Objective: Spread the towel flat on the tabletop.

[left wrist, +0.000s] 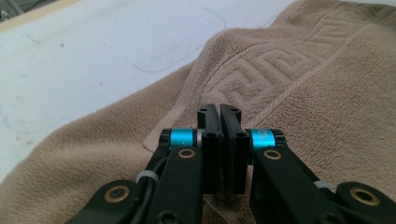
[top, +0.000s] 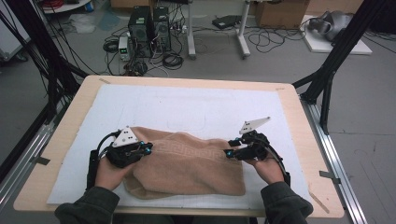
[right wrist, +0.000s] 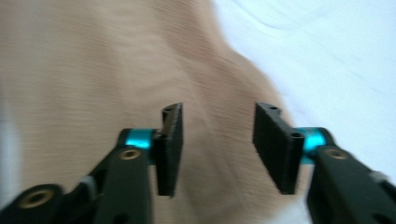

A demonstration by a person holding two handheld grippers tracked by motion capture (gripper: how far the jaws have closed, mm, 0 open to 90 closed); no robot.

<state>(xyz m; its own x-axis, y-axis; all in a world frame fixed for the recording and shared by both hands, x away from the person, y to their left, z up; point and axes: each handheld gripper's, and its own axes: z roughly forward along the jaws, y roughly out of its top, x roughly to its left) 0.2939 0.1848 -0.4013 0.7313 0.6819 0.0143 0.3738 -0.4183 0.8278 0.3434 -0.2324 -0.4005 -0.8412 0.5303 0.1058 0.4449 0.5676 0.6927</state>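
Tan towel (top: 187,165) lies folded on the white mat (top: 196,107), near my edge. My left gripper (left wrist: 219,114) is clamped on its left edge. My right gripper (right wrist: 217,140) stands parted over the right edge, nothing pinched.

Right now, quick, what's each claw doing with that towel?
Left claw: closed, jaws together over the tan towel; whether any cloth is pinched cannot be told.
Right claw: open, nothing between its jaws, over the towel's edge.

Likely lab: computer towers (top: 149,30) and tangled cables (top: 173,59) on grey floor at 12 o'clock, black rig frame (top: 343,44) flanking desk (top: 289,100).
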